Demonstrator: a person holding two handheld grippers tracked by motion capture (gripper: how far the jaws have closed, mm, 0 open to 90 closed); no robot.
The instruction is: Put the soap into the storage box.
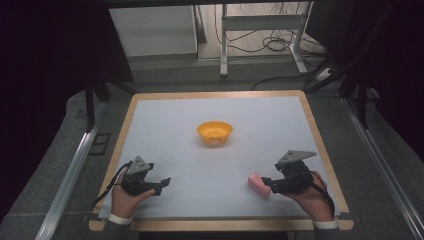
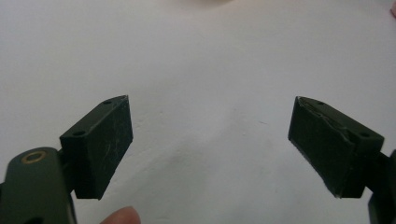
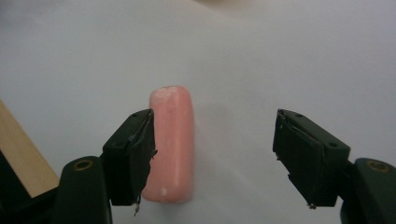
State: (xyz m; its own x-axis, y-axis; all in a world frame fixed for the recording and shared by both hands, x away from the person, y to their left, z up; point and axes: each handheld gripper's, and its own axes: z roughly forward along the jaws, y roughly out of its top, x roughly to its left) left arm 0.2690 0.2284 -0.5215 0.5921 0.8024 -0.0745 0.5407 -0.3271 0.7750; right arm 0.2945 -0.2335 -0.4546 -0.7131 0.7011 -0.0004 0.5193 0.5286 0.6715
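A pink, rounded bar (image 1: pixel 259 185) lies flat on the white mat near the front right. My right gripper (image 1: pixel 267 183) stands open around it; in the right gripper view the pink bar (image 3: pixel 172 142) rests against the left jaw's inner face, and a wide gap separates it from the right jaw. An orange bowl (image 1: pixel 214 132) sits at the middle of the mat, farther back. My left gripper (image 1: pixel 163 184) is open at the front left, held low over bare mat. In the left gripper view my left gripper (image 2: pixel 210 140) has nothing between its jaws.
The white mat (image 1: pixel 215 155) covers a wooden-edged table (image 1: pixel 220 224). A strip of that wooden edge (image 3: pixel 21 151) shows at the left of the right gripper view. Metal rails run along both sides, and a white frame with cables stands behind the table.
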